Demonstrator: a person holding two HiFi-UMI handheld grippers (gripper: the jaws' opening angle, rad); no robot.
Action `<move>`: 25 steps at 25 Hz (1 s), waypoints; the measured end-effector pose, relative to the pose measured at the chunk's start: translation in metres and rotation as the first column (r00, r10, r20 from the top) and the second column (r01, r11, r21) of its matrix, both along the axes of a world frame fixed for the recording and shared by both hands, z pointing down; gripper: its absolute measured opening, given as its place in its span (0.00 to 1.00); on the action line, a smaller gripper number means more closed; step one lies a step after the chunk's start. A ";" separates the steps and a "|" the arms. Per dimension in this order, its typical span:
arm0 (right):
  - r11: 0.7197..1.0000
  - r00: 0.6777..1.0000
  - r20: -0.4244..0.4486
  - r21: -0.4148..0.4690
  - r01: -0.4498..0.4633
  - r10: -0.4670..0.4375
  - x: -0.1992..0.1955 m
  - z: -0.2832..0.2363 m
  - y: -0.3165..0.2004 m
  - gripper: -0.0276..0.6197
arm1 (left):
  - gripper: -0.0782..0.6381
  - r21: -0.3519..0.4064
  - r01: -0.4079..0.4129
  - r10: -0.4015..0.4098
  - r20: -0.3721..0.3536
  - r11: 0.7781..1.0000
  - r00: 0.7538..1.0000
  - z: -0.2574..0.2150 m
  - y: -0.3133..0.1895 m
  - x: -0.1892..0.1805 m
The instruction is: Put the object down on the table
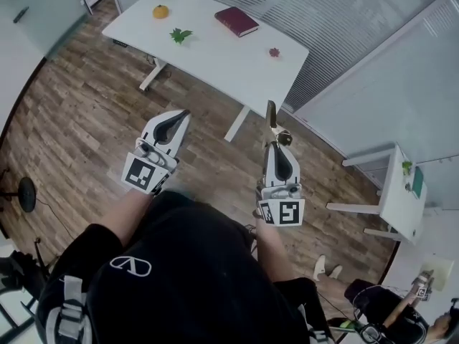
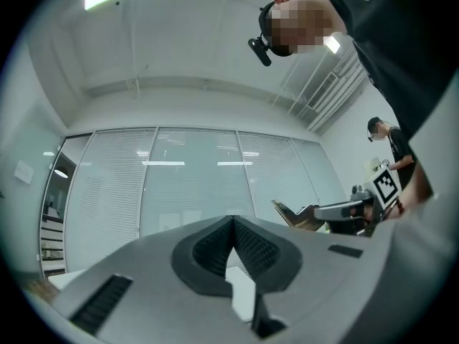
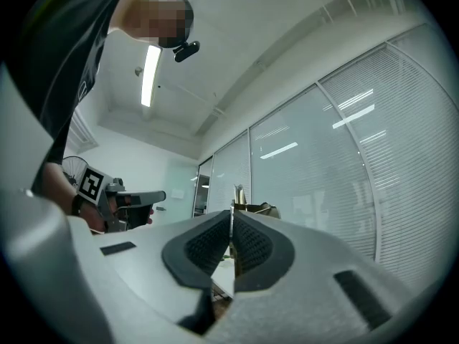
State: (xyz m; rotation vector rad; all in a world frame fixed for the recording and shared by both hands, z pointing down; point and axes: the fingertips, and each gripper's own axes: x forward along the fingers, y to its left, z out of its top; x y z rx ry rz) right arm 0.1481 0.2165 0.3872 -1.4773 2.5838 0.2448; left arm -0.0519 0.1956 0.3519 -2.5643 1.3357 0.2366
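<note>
My right gripper (image 1: 273, 139) is held above the wooden floor, short of the white table (image 1: 215, 56). It is shut on a thin brown object (image 1: 272, 119), perhaps a dried leaf, that sticks out past the fingertips. In the right gripper view the jaws (image 3: 231, 219) are pressed together, and the object (image 3: 240, 201) rises from between them. My left gripper (image 1: 179, 116) is at the same height to the left, shut with nothing in it; its pads (image 2: 251, 246) meet. From the left gripper view the brown object (image 2: 292, 213) shows in the other gripper (image 2: 344, 212).
The table holds an orange fruit (image 1: 161, 11), green leaves (image 1: 180, 35), a red book (image 1: 237, 21) and a small dark red piece (image 1: 274, 51). A small white side table (image 1: 398, 199) stands at the right. Glass walls with blinds lie beyond.
</note>
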 end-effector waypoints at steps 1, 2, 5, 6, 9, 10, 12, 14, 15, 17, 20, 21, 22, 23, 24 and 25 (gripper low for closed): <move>1.000 1.000 -0.001 -0.002 0.005 -0.005 0.002 0.002 -0.005 0.06 | 0.12 0.012 0.006 -0.006 -0.004 1.000 1.000 -0.003 -0.005 0.003; 1.000 1.000 0.000 -0.005 0.007 -0.007 0.004 0.003 -0.011 0.06 | 0.12 0.007 0.010 -0.010 0.000 1.000 1.000 -0.001 -0.011 0.004; 1.000 1.000 -0.003 -0.008 0.011 -0.011 0.009 0.007 -0.033 0.06 | 0.12 -0.017 0.012 -0.011 0.017 1.000 1.000 0.010 -0.033 0.007; 1.000 1.000 -0.006 -0.007 0.009 -0.009 0.011 0.008 -0.042 0.06 | 0.12 -0.034 0.009 -0.008 0.027 0.999 1.000 0.017 -0.043 0.006; 1.000 1.000 -0.013 -0.009 -0.007 0.006 0.011 0.011 -0.075 0.06 | 0.12 -0.031 -0.001 0.002 0.022 1.000 1.000 0.020 -0.077 0.003; 1.000 1.000 -0.014 -0.010 -0.009 0.009 0.009 0.012 -0.087 0.06 | 0.12 -0.023 -0.004 0.005 0.016 1.000 1.000 0.020 -0.090 0.001; 1.000 1.000 -0.020 -0.011 -0.004 0.004 0.002 0.015 -0.112 0.06 | 0.12 -0.044 -0.016 0.017 0.026 0.999 1.000 0.028 -0.120 -0.005; 1.000 0.999 -0.034 -0.011 -0.001 0.001 -0.005 0.017 -0.140 0.06 | 0.12 -0.052 -0.033 0.034 0.027 0.998 0.999 0.032 -0.153 -0.010; 1.000 0.999 -0.039 -0.012 -0.003 0.002 -0.009 0.018 -0.155 0.06 | 0.12 -0.049 -0.043 0.045 0.026 0.998 0.999 0.032 -0.170 -0.012; 1.000 0.999 -0.045 -0.016 -0.010 0.009 -0.018 0.017 -0.187 0.06 | 0.12 -0.046 -0.067 0.069 0.028 0.997 0.997 0.031 -0.205 -0.017; 1.000 0.998 -0.058 -0.021 -0.019 0.018 -0.035 0.014 -0.236 0.06 | 0.12 -0.054 -0.104 0.105 0.020 0.993 0.994 0.029 -0.260 -0.026; 0.999 0.998 -0.053 -0.022 -0.025 0.024 -0.039 0.013 -0.251 0.06 | 0.12 -0.056 -0.117 0.118 0.020 0.992 0.993 0.028 -0.278 -0.029; 0.999 0.999 -0.043 -0.023 -0.034 0.033 -0.043 0.011 -0.267 0.06 | 0.12 -0.054 -0.129 0.130 0.021 0.990 0.991 0.027 -0.296 -0.030; 0.999 0.999 -0.032 -0.024 -0.043 0.042 -0.046 0.010 -0.283 0.06 | 0.12 -0.051 -0.141 0.143 0.022 0.989 0.990 0.027 -0.313 -0.032; 0.998 0.998 -0.023 -0.025 -0.051 0.050 -0.049 0.010 -0.298 0.06 | 0.12 -0.048 -0.152 0.153 0.021 0.987 0.988 0.027 -0.329 -0.033; 0.998 0.998 -0.019 -0.024 -0.059 0.058 -0.052 0.009 -0.313 0.06 | 0.12 -0.046 -0.162 0.163 0.019 0.986 0.986 0.027 -0.345 -0.034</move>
